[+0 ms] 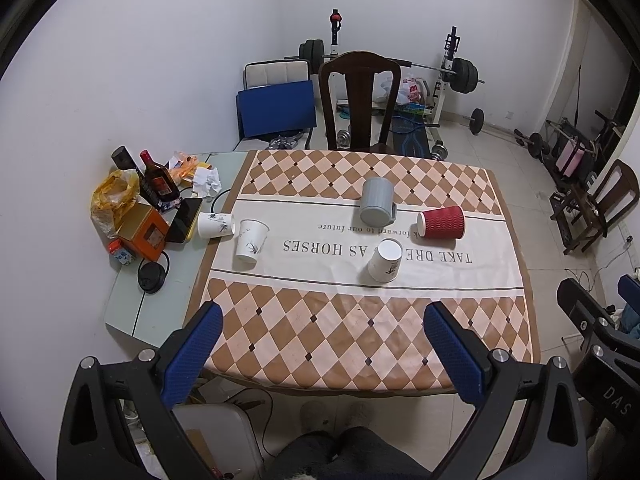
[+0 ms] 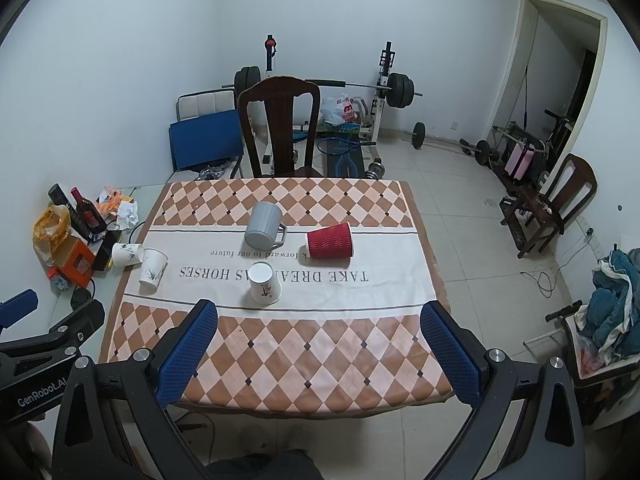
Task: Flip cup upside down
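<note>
With both grippers, left gripper (image 1: 322,344) and right gripper (image 2: 318,344), spread and empty, we should reach ahead-right, pinch the red cup (image 2: 329,241) mid-wall, then rotate it rim-down.

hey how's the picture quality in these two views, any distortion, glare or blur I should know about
Left wrist view: strong fisheye bend, dark corners, table edges curve; even indoor light, soft shadows under the red cup, no glare. Right wrist view: same bend, doorway bowed; cloth lettering sharp, open right tongs up close slightly soft.
</note>
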`<action>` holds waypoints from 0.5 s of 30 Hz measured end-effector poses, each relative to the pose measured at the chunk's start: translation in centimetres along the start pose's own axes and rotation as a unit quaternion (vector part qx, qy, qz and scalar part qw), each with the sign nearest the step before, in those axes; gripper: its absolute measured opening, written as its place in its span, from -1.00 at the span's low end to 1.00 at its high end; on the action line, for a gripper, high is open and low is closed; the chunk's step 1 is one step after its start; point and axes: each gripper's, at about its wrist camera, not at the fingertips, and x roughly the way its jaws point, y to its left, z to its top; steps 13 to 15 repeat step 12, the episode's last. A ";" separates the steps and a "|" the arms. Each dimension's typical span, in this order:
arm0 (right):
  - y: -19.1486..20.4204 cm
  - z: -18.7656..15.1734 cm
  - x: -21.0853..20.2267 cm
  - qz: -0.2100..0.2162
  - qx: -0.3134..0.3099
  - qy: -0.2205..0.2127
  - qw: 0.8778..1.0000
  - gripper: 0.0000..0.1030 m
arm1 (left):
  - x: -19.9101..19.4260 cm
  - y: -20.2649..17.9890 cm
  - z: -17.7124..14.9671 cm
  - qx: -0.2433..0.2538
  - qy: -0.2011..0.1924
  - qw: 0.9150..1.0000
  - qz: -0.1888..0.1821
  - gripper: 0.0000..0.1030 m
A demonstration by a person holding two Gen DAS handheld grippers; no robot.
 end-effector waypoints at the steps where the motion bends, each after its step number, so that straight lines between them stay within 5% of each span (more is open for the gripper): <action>1: 0.0 0.0 0.0 0.000 0.000 0.000 1.000 0.99 | 0.1 0.0 0.0 0.000 0.000 1.000 0.000 0.99; 15: 0.3 0.0 -0.2 0.001 0.001 0.002 1.000 0.99 | 0.8 0.0 0.3 -0.003 0.000 1.000 -0.003 0.99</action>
